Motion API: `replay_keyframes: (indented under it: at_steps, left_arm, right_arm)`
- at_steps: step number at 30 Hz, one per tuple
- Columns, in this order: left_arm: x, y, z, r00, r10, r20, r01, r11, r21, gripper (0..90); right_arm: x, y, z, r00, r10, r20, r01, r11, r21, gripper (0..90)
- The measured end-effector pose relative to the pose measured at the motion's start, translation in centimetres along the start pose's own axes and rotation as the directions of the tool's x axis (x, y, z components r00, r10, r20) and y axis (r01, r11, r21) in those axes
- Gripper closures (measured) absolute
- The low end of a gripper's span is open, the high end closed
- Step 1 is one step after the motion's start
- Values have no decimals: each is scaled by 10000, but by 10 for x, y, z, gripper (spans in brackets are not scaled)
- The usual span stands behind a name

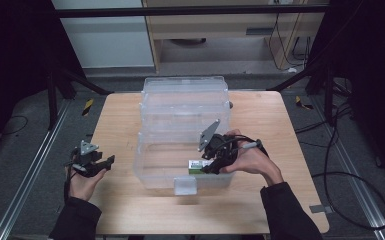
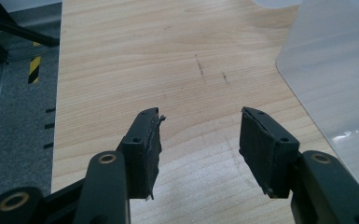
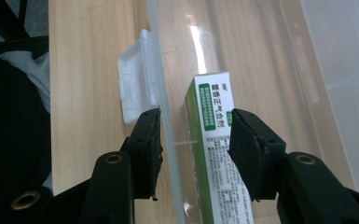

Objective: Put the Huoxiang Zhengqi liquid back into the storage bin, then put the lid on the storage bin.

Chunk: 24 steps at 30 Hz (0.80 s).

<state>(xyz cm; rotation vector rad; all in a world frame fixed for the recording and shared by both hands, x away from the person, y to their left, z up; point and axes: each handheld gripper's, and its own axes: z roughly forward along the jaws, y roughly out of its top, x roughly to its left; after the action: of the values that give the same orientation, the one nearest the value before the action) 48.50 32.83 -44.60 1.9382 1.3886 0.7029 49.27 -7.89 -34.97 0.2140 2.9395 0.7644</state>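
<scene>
The green-and-white printed cardboard box lies flat inside the clear plastic storage bin, against its near wall, close to the white latch. The right hand-held gripper has its jaws parted, one outside the bin wall and one over the box, neither pressing. The left hand-held gripper hangs open and empty over the bench at its left edge.

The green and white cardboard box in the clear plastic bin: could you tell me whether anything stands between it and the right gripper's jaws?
Partly. The green and white cardboard box lies inside the clear plastic bin, and the bin's near wall runs up between the right gripper's open jaws. One jaw sits outside that wall, by the white latch; the other is over the box.
</scene>
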Motion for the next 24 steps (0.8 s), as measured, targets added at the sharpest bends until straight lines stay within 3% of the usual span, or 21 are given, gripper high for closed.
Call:
replay_keyframes:
  at_steps: [24]
  left_arm:
    - [1,2,-4,10000,-28,-6,28,9999,-138,469]
  right_arm:
    - [10,2,30,9990,-72,-434,80,9998,180,533]
